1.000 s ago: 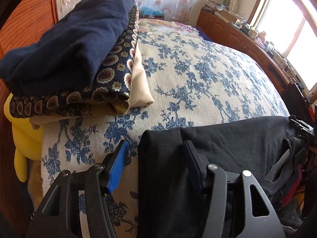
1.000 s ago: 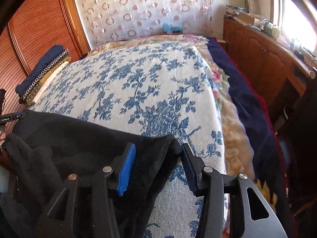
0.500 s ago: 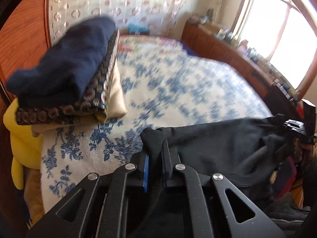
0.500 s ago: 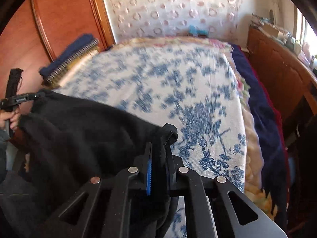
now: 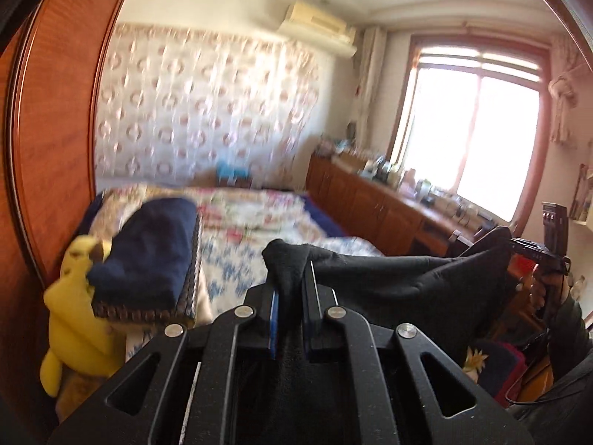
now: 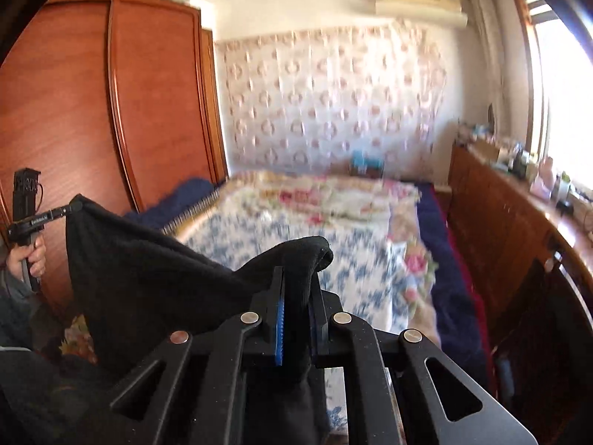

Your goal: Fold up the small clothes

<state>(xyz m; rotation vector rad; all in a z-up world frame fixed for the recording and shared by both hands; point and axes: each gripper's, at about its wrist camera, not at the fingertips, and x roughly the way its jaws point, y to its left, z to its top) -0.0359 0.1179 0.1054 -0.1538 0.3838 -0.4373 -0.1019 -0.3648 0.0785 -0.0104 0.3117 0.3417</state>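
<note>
The left tool (image 5: 290, 296) and right tool (image 6: 298, 296) each clamp 1 corner of a black fleece garment (image 6: 148, 270), stretched in the air between them above the blue-floral bed (image 6: 307, 230); folded navy clothes (image 5: 148, 256) sit nearby.

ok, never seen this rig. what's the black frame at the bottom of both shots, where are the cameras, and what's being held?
There is no robot: a person carries a handheld two-finger gripper in each hand, each with a fisheye camera looking along its fingers. The black frame is the gripper itself. The left gripper and right gripper each pinch a corner of one black fleece garment, lifted above the blue floral bedspread. A stack of folded clothes, navy on top, lies on the bed beside a yellow plush toy.
</note>
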